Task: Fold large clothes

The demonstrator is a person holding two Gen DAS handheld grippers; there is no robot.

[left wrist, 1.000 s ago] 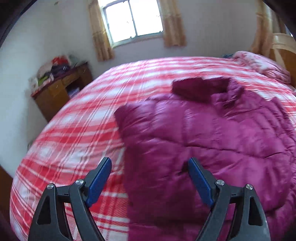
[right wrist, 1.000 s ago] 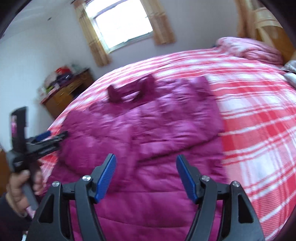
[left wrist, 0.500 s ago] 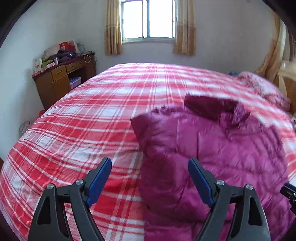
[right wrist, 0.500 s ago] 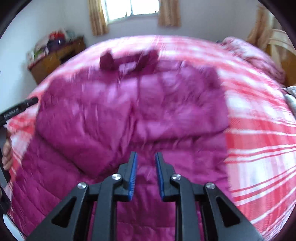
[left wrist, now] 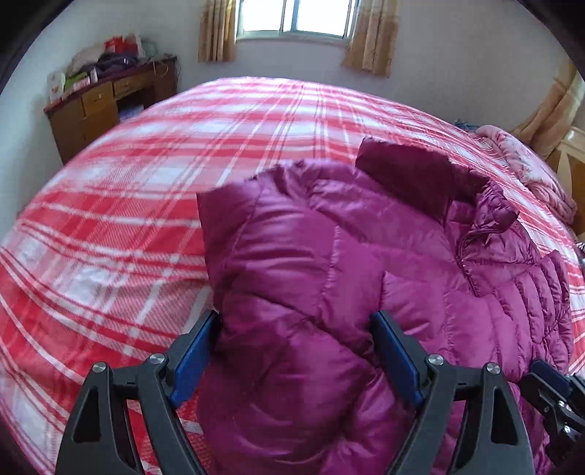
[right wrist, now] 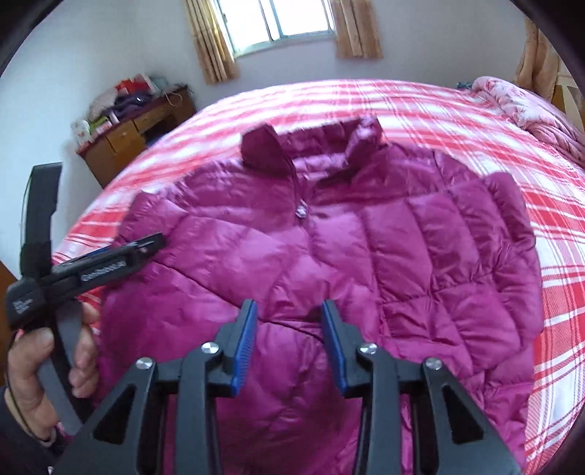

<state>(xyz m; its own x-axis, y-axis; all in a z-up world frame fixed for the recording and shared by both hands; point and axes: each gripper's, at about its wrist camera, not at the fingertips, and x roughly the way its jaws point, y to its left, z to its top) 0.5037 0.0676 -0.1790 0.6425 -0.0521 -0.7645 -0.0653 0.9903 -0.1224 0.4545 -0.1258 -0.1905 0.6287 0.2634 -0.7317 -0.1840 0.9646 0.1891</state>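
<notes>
A magenta puffer jacket [right wrist: 329,248] lies front up on the red plaid bed [right wrist: 420,106], collar toward the window, both sleeves folded in across the front. In the left wrist view the jacket [left wrist: 329,292] fills the lower right. My left gripper [left wrist: 294,343] is open, jaws wide over the jacket's left side; it also shows in the right wrist view [right wrist: 142,246], held by a hand. My right gripper [right wrist: 289,321] is partly open and empty, over the folded sleeve ends at the jacket's middle. Its tip shows in the left wrist view [left wrist: 552,380].
A wooden desk [left wrist: 109,106] piled with bags and clothes stands at the wall left of the bed. A pink folded quilt [left wrist: 526,175] lies at the bed's right end by a wooden headboard [left wrist: 570,153]. A curtained window [right wrist: 296,18] is behind.
The right gripper shut nearly fully half a second ago and has opened partway. The left gripper came closer over the jacket's left side, jaws still wide.
</notes>
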